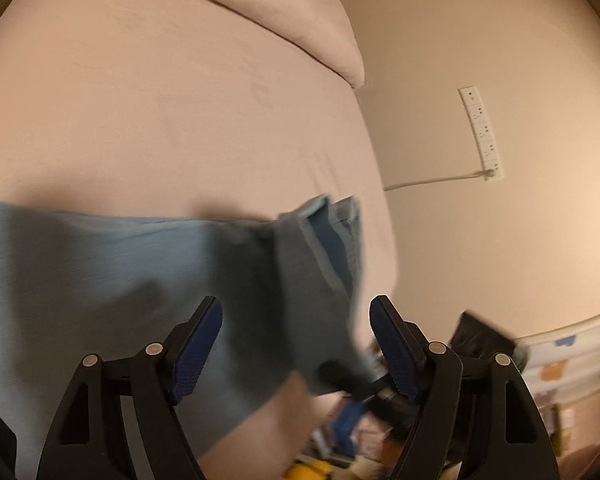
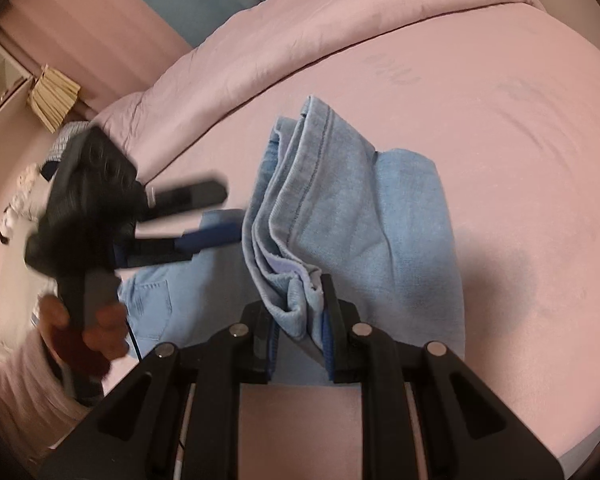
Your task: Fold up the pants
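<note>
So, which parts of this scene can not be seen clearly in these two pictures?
- Light blue denim pants: lower edge hidden behind the right claw, right wrist view.
- Same pants, left wrist view: blurred, seams unreadable.
- Left claw, right wrist view: smeared by blur.
- Clutter beside the pink bed sheet, left wrist view: blurred, cut by the edge.

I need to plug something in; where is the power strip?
Left wrist view, right side: the power strip lies beyond the bed's edge, past the pillow.
</note>
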`<state>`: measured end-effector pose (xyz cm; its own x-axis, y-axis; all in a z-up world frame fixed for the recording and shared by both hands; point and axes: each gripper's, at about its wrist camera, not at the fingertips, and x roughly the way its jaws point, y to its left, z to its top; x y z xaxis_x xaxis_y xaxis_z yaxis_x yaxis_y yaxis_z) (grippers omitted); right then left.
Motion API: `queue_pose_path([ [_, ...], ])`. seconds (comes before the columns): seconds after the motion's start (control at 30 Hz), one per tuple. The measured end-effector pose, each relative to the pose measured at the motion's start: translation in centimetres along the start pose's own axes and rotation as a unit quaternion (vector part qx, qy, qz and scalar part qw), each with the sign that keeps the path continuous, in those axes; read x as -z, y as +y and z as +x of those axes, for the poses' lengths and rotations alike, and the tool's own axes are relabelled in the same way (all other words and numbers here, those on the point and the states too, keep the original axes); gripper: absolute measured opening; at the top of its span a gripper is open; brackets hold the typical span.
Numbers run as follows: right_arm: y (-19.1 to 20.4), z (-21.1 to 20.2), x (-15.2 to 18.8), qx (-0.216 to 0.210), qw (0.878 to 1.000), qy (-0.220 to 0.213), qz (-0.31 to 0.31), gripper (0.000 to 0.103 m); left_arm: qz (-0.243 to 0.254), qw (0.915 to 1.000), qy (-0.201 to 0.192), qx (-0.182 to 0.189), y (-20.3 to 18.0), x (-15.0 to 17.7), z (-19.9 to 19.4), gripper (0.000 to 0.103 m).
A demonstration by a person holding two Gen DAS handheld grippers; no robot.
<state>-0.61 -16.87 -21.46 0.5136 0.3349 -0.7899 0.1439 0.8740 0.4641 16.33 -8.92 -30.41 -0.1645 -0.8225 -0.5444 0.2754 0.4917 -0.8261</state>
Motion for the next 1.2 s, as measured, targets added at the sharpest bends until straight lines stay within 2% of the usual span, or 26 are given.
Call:
queue_pose_path([
  [0.07,0.1,0.4,-0.2,0.007,1.0,0.003,-0.011,0.018,-0.002,0.9999,0.013,0.001,-0.8,-1.0,1.1,0.076],
  [0.17,0.5,0.8,-0.5,0.021,0.999,0.009,-0.038,0.018,0.015,0.9993,0.028,-0.02,-2.2,-2.5,2.8,0.076],
  [0.3,1.2,1.8,-0.7,0.038,0.997,0.016,-0.061,0.018,0.053,0.9933,0.044,-0.093,-4.1,-3.1,4.9,0.076],
  [0.33,1.3,2.1,-0.8,0.044,0.996,0.019,-0.07,0.018,0.063,0.9908,0.041,-0.113,-4.4,-3.1,5.0,0.071],
  [0.37,1.4,2.2,-0.8,0.044,0.996,0.019,-0.073,0.018,0.069,0.9889,0.037,-0.126,-4.6,-3.1,5.2,0.062],
  [0.4,1.5,2.4,-0.9,0.046,0.996,0.021,-0.077,0.018,0.071,0.9885,0.031,-0.13,-4.6,-3.0,5.0,0.033],
  [0.43,1.6,2.5,-1.0,0.049,0.995,0.023,-0.08,0.018,0.07,0.9881,0.029,-0.134,-4.3,-2.8,4.6,0.011],
  [0.47,1.7,2.7,-1.0,0.052,0.995,0.024,-0.083,0.018,0.064,0.989,0.025,-0.131,-3.6,-2.6,4.1,0.009],
  [0.7,4.0,4.2,-0.6,0.053,0.99,0.039,-0.124,0.018,0.04,0.9922,-0.001,-0.118,-0.2,-0.6,0.0,0.006],
  [0.87,6.5,6.4,0.3,0.054,0.981,0.06,-0.178,0.018,0.0,0.9895,-0.016,-0.144,2.9,0.2,-1.8,0.006],
  [0.97,7.5,8.0,0.2,0.042,0.979,0.067,-0.19,0.018,-0.012,0.9883,-0.028,-0.149,4.0,0.0,-2.6,0.006],
  [1.2,7.9,11.1,0.0,0.036,0.976,0.083,-0.199,0.018,-0.019,0.9842,-0.026,-0.174,5.3,-0.2,-2.3,0.006],
])
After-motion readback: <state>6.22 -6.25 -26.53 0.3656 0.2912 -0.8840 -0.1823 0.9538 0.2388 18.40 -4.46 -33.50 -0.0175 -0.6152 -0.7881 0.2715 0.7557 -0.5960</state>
